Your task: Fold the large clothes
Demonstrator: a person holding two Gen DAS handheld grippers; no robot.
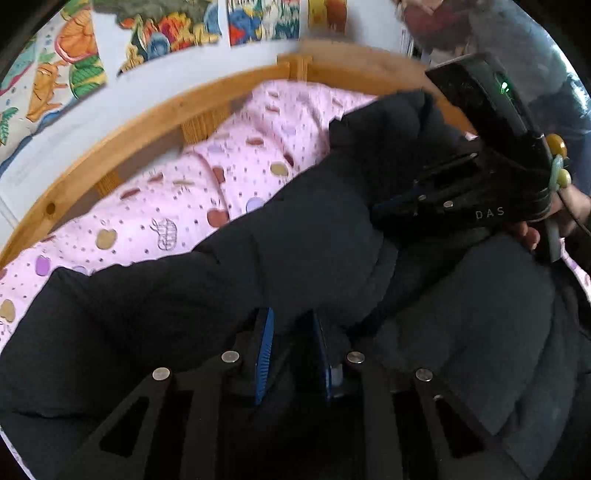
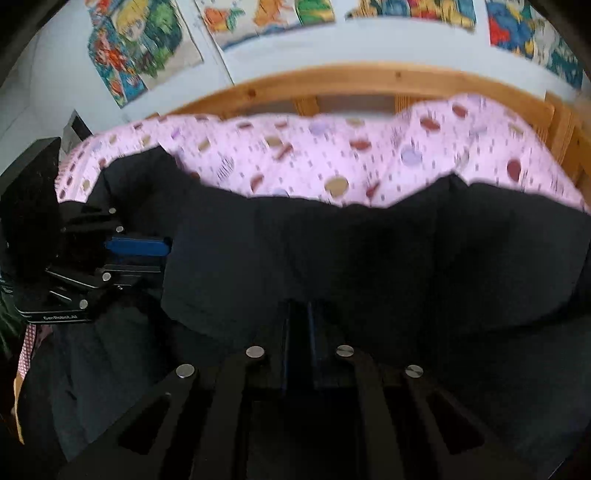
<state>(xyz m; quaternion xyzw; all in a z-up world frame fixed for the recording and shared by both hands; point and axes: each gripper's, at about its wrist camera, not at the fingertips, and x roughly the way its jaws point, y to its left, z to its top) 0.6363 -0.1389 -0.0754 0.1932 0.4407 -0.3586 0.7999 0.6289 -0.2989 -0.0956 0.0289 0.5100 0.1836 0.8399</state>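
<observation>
A big black padded jacket (image 1: pixel 314 240) (image 2: pixel 369 251) lies on a bed, with one part folded over onto the rest. My left gripper (image 1: pixel 294 347) (image 2: pixel 162 258) is shut on the near edge of that fold; dark cloth fills the narrow gap between its blue pads (image 1: pixel 264 354). My right gripper (image 2: pixel 298 325) has its fingers pressed together with the fold's edge at the tips, which the cloth partly hides. In the left wrist view the right gripper (image 1: pixel 376 214) digs its tip into the jacket further along the same fold, and a hand (image 1: pixel 528 236) holds its grip.
A pink sheet (image 1: pixel 184 206) (image 2: pixel 332 155) printed with apples covers the bed beyond the jacket. A wooden bed rail (image 1: pixel 147 114) (image 2: pixel 369 79) runs behind it along a white wall with colourful cartoon posters (image 1: pixel 166 33) (image 2: pixel 140 48).
</observation>
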